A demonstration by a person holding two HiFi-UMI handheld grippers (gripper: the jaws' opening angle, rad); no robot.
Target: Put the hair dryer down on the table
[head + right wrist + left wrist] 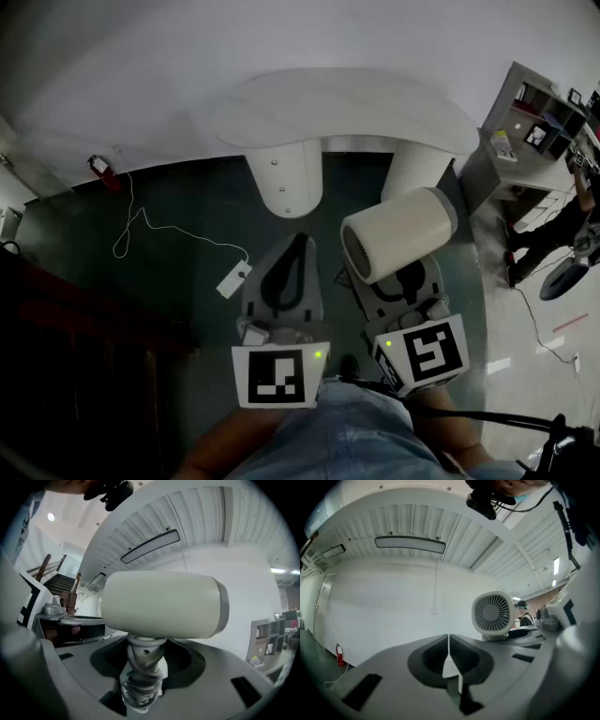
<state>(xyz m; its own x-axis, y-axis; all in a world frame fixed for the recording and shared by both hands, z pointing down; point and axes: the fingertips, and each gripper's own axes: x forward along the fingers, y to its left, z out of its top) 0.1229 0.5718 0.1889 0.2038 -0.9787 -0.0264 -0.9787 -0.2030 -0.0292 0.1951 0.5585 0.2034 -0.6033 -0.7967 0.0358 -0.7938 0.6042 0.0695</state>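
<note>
- Right gripper (143, 681): my jaws clamp the hair dryer (161, 604) by its cord-wrapped handle; it hangs aloft, short of the table (356, 108).
- Left gripper (450, 660): jaws together, empty.
- Ahead: carry over tabletop, lower level, release once barrel rests.

Head view: dim overall. Floor (187, 272) left of the hair dryer (398, 234) is near black, with the detail crushed. Right of the hair dryer the floor brightens, with one small glare patch. The barrel is evenly lit and not clipped. Heavy fisheye: straight lines bow more the farther they are from the hair dryer, and the corners are vignetted.

Gripper views: bright, diffuse light off the white wall (384, 602) and ceiling (497, 541). The long ceiling lamp (410, 544), up-left of the hair dryer (491, 612), looks no brighter than the ceiling. Round black vignette in all corners. In the right gripper view the hair dryer (161, 604) is sharp with a shaded underside, and the close foreground below it is soft.
</note>
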